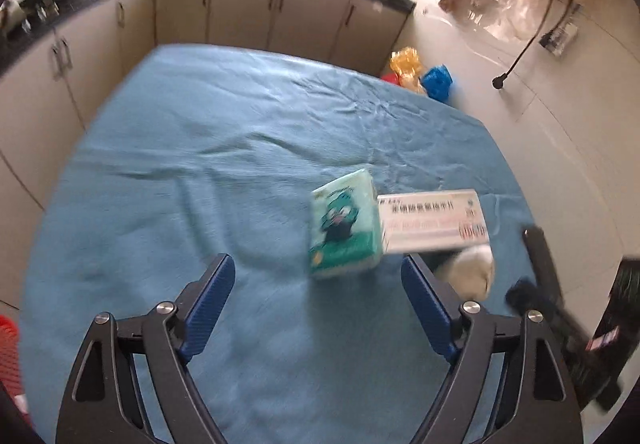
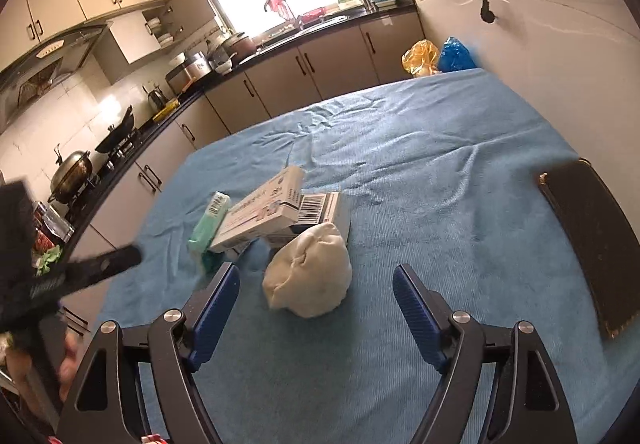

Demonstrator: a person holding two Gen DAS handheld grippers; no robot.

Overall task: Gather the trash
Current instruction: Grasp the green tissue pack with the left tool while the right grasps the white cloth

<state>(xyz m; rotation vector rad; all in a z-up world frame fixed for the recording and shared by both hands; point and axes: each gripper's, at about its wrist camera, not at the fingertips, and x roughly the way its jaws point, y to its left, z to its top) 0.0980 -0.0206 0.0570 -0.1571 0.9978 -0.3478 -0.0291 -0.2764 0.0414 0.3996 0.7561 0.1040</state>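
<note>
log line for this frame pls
left gripper: open, empty | right gripper: open, empty | white wad, tissue pack, boxes: on blue cloth

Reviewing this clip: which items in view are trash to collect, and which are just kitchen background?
Job items, clustered on the blue tablecloth:
- green tissue pack
- white medicine box
- barcoded box
- crumpled white wad
- left claw and right claw, both open

Lying about:
- yellow bag, blue bag
- lidded pot on stove
- dark chair back
</note>
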